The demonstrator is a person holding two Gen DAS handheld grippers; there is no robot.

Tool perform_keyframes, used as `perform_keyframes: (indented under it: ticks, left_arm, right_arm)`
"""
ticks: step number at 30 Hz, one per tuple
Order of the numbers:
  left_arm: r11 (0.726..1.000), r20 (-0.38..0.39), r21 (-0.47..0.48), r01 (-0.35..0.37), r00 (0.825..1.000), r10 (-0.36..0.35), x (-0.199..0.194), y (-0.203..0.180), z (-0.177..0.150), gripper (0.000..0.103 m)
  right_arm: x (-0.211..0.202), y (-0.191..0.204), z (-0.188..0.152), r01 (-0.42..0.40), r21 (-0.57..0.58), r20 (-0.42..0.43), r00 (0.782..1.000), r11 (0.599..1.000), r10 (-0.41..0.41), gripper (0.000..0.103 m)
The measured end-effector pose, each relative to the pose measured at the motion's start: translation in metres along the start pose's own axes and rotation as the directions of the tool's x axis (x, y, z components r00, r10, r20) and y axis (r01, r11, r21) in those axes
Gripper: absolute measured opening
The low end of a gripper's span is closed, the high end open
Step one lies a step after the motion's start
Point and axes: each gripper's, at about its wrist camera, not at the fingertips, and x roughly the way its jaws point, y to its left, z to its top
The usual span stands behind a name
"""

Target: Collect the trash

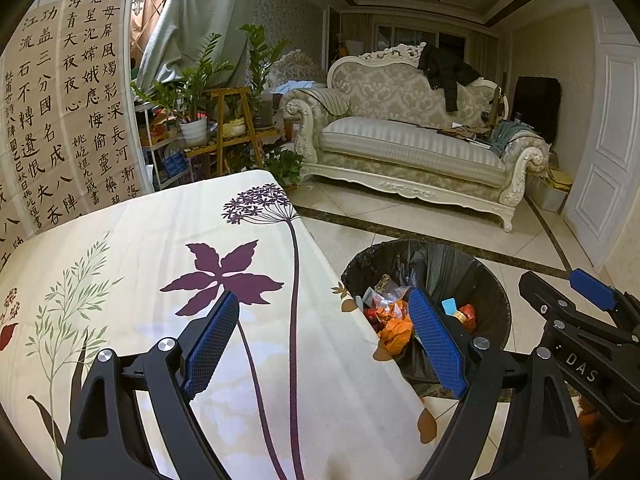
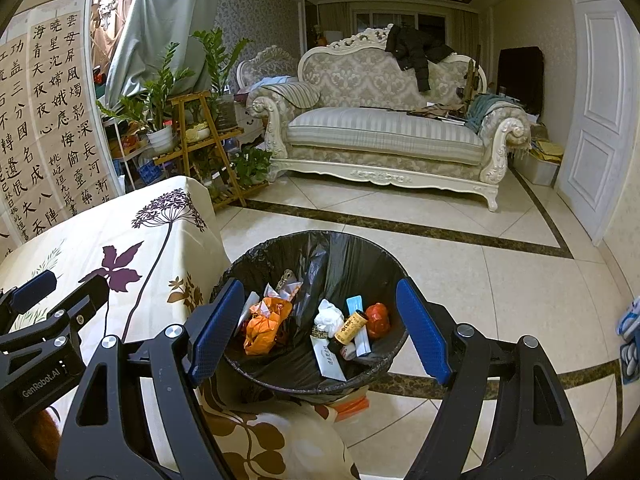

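A bin lined with a black bag (image 2: pixel 340 256) stands on the floor beside the table; it also shows in the left wrist view (image 1: pixel 460 268). Inside lie an orange wrapper (image 2: pixel 264 324), a white crumpled tissue (image 2: pixel 330 316), a small brown bottle (image 2: pixel 352 326), a red wrapper (image 2: pixel 378 318) and paper packets. My right gripper (image 2: pixel 320 328) is open and empty, held above the bin. My left gripper (image 1: pixel 324 340) is open and empty, over the table's right edge, with its right finger over the bin. The right gripper also shows in the left wrist view (image 1: pixel 568 300).
The table is covered by a cream cloth with purple flower prints (image 1: pixel 224 272). An ornate sofa (image 2: pixel 384 128) stands across the tiled floor. Potted plants on wooden racks (image 2: pixel 192 128) stand behind the table. A white door (image 2: pixel 592 112) is at the right. Slippers (image 2: pixel 630 336) lie at the far right.
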Motion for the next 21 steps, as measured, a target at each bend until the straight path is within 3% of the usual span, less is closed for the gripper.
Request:
perform_keyframes:
  ticks: [21]
  left_arm:
    - [1.0,0.0,-0.001,0.001,1.0,-0.001,-0.001,-0.0007,0.0002,0.084]
  right_arm:
    - [-0.0003,-0.0002,0.0004,0.0,0.001,-0.004,1.0,1.0,0.0,0.077]
